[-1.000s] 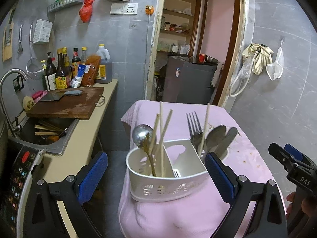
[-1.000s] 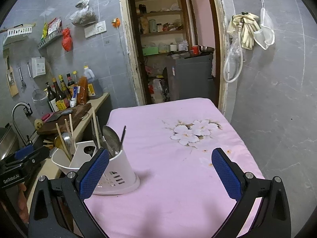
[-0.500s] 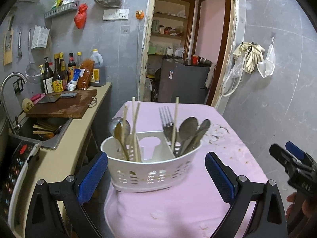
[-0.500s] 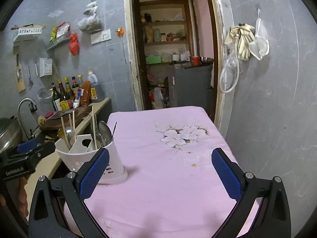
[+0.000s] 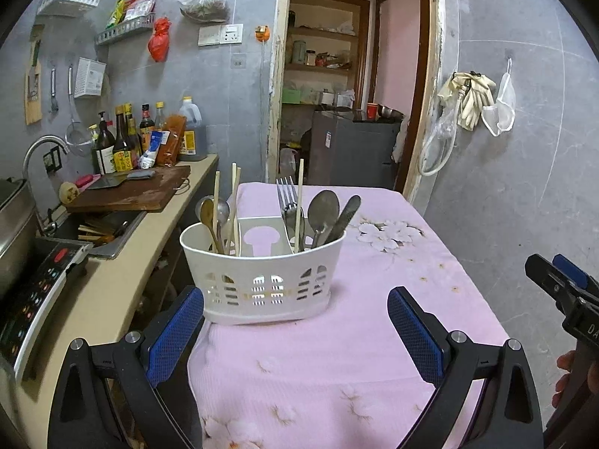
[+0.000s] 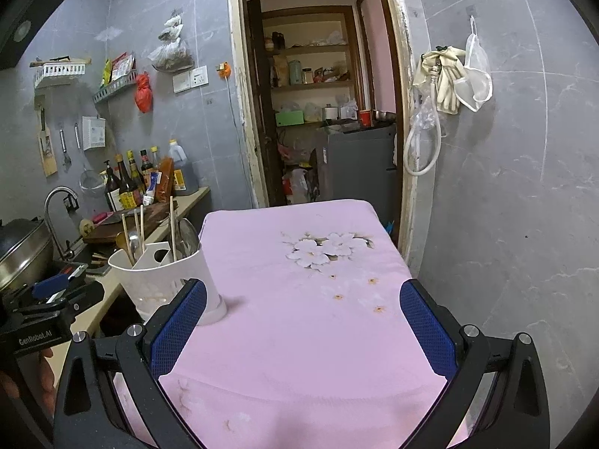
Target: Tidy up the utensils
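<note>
A white plastic utensil caddy (image 5: 262, 280) stands on the pink tablecloth (image 5: 337, 355) near the table's left edge. Its left compartment holds chopsticks (image 5: 234, 202) and spoons (image 5: 207, 213). Its right compartment holds a fork (image 5: 286, 198), a chopstick, a spoon (image 5: 322, 209) and a knife (image 5: 346, 213). My left gripper (image 5: 295, 333) is open and empty, just in front of the caddy. My right gripper (image 6: 303, 329) is open and empty over the cloth, with the caddy (image 6: 164, 280) behind its left finger.
A counter (image 5: 112, 284) runs along the left with a sink (image 5: 105, 228), a wooden cutting board (image 5: 131, 191), bottles (image 5: 123, 142) and an induction cooker (image 5: 33, 292). A doorway (image 5: 348, 104) opens behind the table. A grey wall stands on the right.
Both grippers have drawn back from the caddy and swung to face it more squarely. The caddy stands in the same place on the cloth. Both stay open and empty.
</note>
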A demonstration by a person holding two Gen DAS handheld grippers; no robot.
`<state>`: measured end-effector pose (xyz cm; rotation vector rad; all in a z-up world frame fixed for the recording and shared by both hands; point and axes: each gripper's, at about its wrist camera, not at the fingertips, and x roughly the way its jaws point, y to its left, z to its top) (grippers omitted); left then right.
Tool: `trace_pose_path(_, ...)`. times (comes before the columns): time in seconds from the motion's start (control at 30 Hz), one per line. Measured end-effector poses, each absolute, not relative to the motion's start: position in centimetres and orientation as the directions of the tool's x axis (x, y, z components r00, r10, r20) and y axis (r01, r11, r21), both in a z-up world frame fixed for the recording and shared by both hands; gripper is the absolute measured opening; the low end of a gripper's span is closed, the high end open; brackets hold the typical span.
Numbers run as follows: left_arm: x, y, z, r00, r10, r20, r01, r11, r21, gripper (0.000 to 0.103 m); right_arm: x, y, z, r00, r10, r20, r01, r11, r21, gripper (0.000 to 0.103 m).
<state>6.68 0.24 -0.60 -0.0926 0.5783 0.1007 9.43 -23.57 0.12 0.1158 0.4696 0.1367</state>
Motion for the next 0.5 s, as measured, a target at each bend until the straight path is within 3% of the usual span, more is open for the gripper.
trace_pose_path(0.5,1.8,-1.6,0.1,0.85,0.157,-0.504,-0.237,0.967,-0.099,0.099,5.3,-26.0,-0.8,0.89,0.216,-0.402,-0.151,0.97,0.188,0.101)
